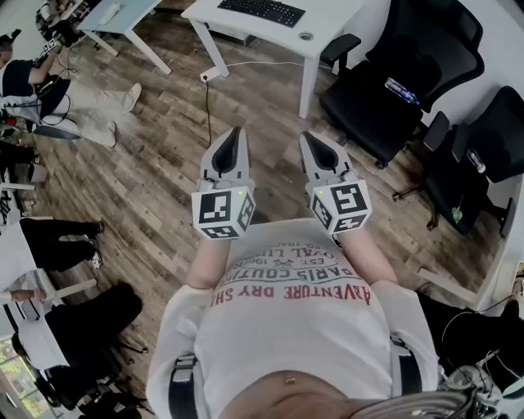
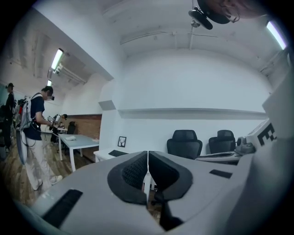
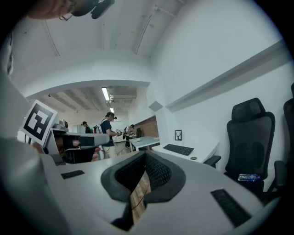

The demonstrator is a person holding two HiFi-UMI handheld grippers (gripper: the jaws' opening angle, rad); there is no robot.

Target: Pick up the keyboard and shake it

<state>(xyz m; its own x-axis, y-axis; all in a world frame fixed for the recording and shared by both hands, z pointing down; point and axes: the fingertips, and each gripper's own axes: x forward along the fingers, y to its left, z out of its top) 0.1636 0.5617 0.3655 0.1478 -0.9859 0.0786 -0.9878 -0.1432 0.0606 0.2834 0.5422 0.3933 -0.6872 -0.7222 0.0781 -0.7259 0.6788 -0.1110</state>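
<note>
While the left gripper [image 1: 237, 131] and the right gripper [image 1: 307, 137] are held level side by side over the wood floor [image 1: 164, 139], each has its jaws pressed together on nothing. The keyboard [image 1: 262, 10] lies on the white desk [image 1: 327, 37] at twelve o'clock in the head view, well apart from both. Black chairs [image 1: 409, 74] stand at two o'clock.
</note>
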